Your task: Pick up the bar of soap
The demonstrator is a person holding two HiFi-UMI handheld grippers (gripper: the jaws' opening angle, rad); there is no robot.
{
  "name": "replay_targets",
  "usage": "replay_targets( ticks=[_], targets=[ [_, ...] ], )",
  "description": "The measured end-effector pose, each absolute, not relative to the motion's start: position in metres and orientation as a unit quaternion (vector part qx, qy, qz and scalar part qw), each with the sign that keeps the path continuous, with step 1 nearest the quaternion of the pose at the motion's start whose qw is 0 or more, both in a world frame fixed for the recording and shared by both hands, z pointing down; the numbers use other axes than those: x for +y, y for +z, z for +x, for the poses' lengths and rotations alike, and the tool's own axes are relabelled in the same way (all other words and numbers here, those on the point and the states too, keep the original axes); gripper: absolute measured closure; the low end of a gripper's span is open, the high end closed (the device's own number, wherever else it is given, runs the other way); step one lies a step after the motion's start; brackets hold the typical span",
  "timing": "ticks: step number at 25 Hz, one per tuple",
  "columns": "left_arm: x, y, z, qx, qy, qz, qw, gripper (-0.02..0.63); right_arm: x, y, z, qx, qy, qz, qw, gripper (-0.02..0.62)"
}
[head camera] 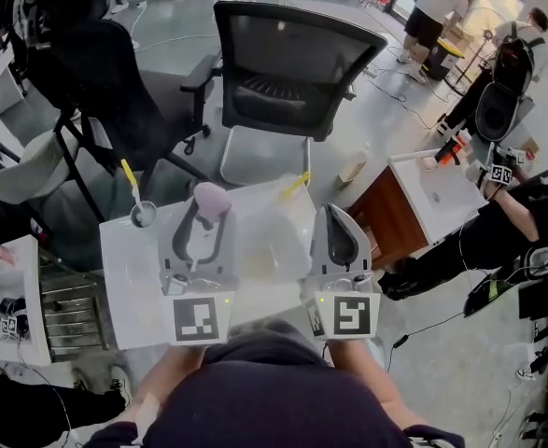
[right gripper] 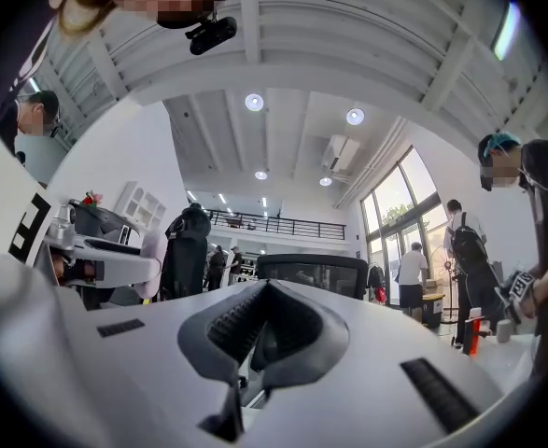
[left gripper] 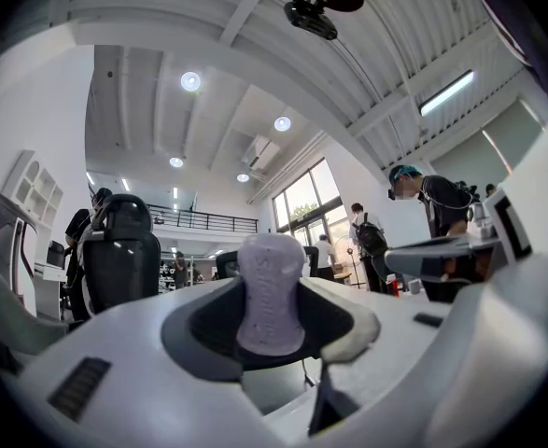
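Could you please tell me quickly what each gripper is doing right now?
Left gripper: shut on the soap.
Right gripper: shut, empty.

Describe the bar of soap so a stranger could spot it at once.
Over the white table in front of the black mesh chair, two white tools are held side by side. The bar of soap is the pale lilac rounded lump clamped in the left tool, poking past its tip. The right tool is shut and empty; the nearby cup is grey with a yellow stick.
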State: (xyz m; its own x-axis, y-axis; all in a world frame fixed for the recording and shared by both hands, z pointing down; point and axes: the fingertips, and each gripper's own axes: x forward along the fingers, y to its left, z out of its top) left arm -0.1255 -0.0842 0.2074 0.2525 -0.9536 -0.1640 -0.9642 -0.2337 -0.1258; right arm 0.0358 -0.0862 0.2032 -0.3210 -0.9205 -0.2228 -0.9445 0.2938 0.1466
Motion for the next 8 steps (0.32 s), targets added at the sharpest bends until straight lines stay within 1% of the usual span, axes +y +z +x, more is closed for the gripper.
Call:
replay_targets(
  ticks=[8],
  targets=[
    [-0.0881, 0.2088, -0.1234, 0.609, 0.029, -0.786, 0.103, 0.426, -0.0878, 0.2037, 0.0365, 0.803, 0.127, -0.581, 0.048, 0.578]
  ],
)
